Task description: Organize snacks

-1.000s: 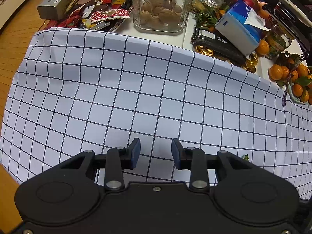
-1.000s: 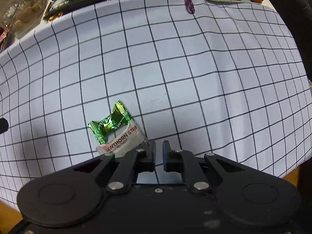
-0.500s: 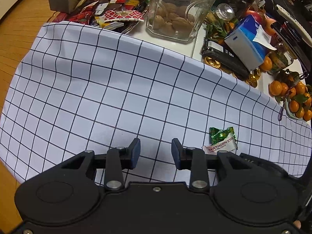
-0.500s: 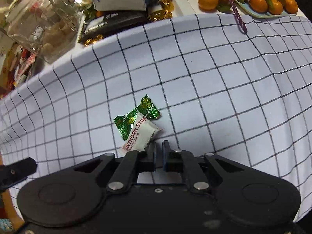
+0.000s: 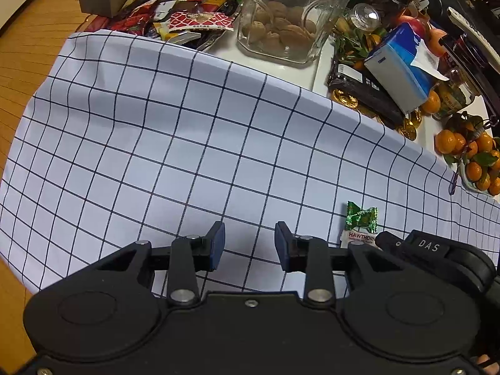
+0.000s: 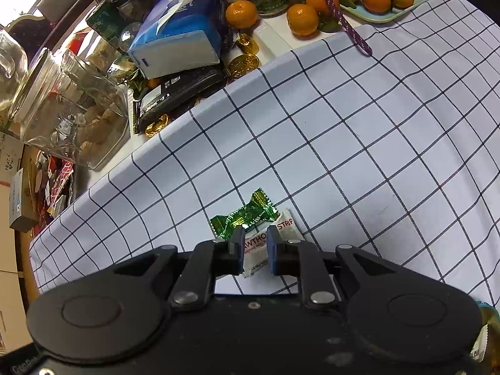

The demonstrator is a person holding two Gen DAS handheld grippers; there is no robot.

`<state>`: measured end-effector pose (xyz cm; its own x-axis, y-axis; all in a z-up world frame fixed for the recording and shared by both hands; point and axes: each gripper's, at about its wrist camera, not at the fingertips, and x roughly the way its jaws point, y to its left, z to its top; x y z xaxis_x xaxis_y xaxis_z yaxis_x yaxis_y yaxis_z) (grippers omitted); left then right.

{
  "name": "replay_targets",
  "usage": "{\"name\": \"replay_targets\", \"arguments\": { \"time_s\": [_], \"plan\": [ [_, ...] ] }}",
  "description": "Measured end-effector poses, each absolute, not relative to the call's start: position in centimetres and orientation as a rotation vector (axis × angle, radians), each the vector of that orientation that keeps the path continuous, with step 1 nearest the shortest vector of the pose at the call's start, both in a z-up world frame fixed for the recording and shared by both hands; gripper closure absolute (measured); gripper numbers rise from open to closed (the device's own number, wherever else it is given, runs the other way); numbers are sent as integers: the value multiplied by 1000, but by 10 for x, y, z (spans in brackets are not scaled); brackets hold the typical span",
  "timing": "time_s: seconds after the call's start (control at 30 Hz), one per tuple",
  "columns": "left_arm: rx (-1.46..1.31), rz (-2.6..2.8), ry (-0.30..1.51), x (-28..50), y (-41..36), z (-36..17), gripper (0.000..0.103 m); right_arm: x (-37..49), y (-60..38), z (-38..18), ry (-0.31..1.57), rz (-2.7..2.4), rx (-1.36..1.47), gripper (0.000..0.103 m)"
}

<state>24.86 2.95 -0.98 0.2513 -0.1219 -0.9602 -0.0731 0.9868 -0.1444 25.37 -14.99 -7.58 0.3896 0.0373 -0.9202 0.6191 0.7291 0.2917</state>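
Black tongs, blue pads, silver screws.

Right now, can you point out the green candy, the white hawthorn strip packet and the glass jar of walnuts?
green candy (image 6: 243,215): right wrist view, middle of its foil wrapper.
white hawthorn strip packet (image 6: 286,226): right wrist view, its printed upper end.
glass jar of walnuts (image 5: 287,15): left wrist view, its front wall.
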Motion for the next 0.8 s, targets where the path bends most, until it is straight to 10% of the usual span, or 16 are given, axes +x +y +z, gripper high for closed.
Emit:
{"name": "replay_targets", "arguments": {
  "time_s": [0.8],
  "plan": [
    [354,-611,1132,266,-93,-49,60,213,-226,-48,1268,-489,755,85]
  ]
}}
